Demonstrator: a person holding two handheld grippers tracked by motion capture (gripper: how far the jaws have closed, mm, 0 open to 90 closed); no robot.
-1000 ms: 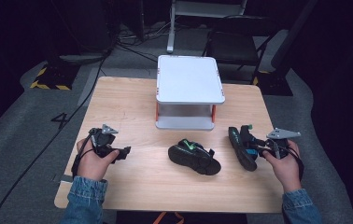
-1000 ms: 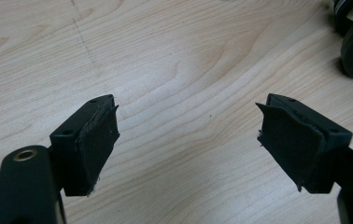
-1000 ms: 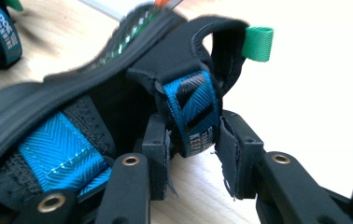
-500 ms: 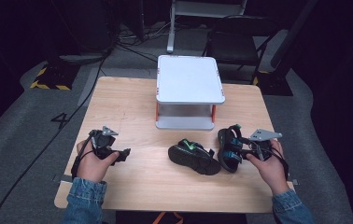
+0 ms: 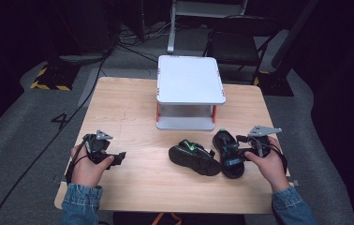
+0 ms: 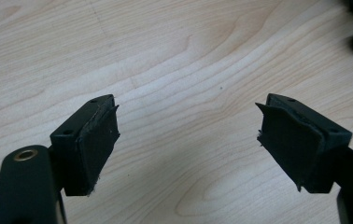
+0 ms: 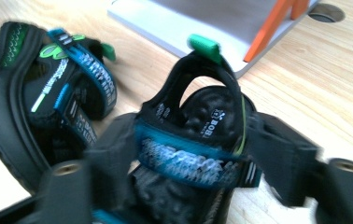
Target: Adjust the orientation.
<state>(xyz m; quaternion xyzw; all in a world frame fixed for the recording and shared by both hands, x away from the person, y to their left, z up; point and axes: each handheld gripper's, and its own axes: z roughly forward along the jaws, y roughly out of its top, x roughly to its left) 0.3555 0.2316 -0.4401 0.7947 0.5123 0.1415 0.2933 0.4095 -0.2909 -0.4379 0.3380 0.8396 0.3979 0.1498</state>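
Note:
Two black sandals with blue and green straps lie on the wooden table (image 5: 128, 108). One sandal (image 5: 193, 157) (image 7: 44, 107) rests near the table's middle. Just right of it sits the other sandal (image 5: 228, 152) (image 7: 198, 154), and my right gripper (image 5: 240, 151) (image 7: 188, 161) is shut on it, its jaws pressing the blue strap from both sides. My left gripper (image 5: 114, 158) (image 6: 188, 140) is held at the table's front left, open, with bare wood between its jaws.
A white two-level stand (image 5: 189, 79) (image 7: 202, 23) with orange legs stands at the back middle of the table. A dark chair (image 5: 240, 44) and cables (image 5: 77, 112) are on the grey floor beyond the table.
My right gripper has carried its sandal leftward, bringing it close beside the other sandal. The left gripper has stayed in place.

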